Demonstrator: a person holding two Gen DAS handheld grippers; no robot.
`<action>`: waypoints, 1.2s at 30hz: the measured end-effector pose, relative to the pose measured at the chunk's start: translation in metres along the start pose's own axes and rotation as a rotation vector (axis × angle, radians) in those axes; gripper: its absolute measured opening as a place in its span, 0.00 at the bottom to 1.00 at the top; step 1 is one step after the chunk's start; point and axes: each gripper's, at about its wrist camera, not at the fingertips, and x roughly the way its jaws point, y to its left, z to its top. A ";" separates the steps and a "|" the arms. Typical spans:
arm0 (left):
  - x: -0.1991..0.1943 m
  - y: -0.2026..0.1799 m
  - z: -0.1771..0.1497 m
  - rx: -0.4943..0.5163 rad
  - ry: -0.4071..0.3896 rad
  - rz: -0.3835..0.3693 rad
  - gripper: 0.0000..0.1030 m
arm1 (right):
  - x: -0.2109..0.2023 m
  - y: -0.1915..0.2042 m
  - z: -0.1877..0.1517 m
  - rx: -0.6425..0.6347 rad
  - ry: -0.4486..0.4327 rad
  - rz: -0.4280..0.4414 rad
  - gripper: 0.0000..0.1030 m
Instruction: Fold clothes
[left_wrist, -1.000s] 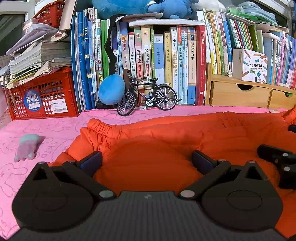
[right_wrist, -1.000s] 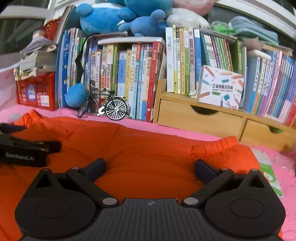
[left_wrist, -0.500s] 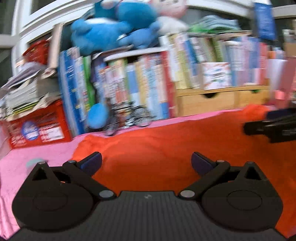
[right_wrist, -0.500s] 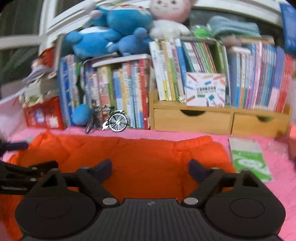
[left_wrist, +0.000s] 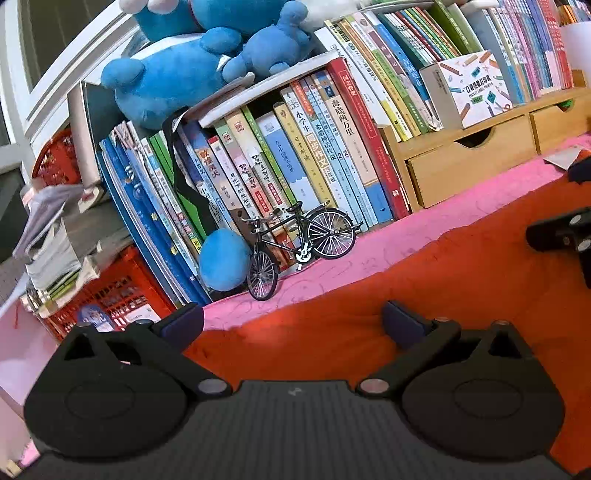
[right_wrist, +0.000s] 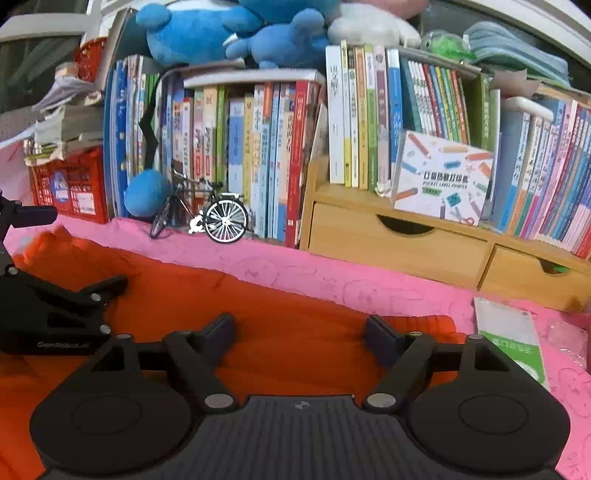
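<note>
- Between the right gripper (right_wrist: 300, 332) fingers sits only the orange garment (right_wrist: 258, 306); jaws fairly wide and opening, pads pressing on nothing.
- Left gripper (left_wrist: 291, 319): jaws spread wide over the garment's near edge, nothing pinched. Its view is rolled (shelves slant hard).
- Both grippers point forward and a bit downward, side by side; each shows in the other's camera.
- Garment lies flat on the pink cloth (right_wrist: 332, 273), in front of the books (right_wrist: 258, 147).
- Readable stuff: "GenRobot.AI" on the left gripper's side, "POCKET LABEL PRINTER" on the white box (right_wrist: 439, 177).
- Toy bicycle (left_wrist: 299, 247) leans against the books, blue plush (right_wrist: 199, 29) on top.
</note>
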 end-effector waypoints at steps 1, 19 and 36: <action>0.002 0.000 0.000 -0.006 0.005 -0.002 1.00 | 0.003 0.001 -0.001 -0.009 0.000 -0.006 0.78; 0.013 -0.003 -0.008 -0.019 0.067 -0.024 1.00 | 0.017 0.038 -0.014 -0.272 -0.021 -0.186 0.97; 0.010 0.001 -0.013 0.054 0.035 -0.011 1.00 | 0.015 0.031 -0.026 -0.337 -0.035 -0.197 1.00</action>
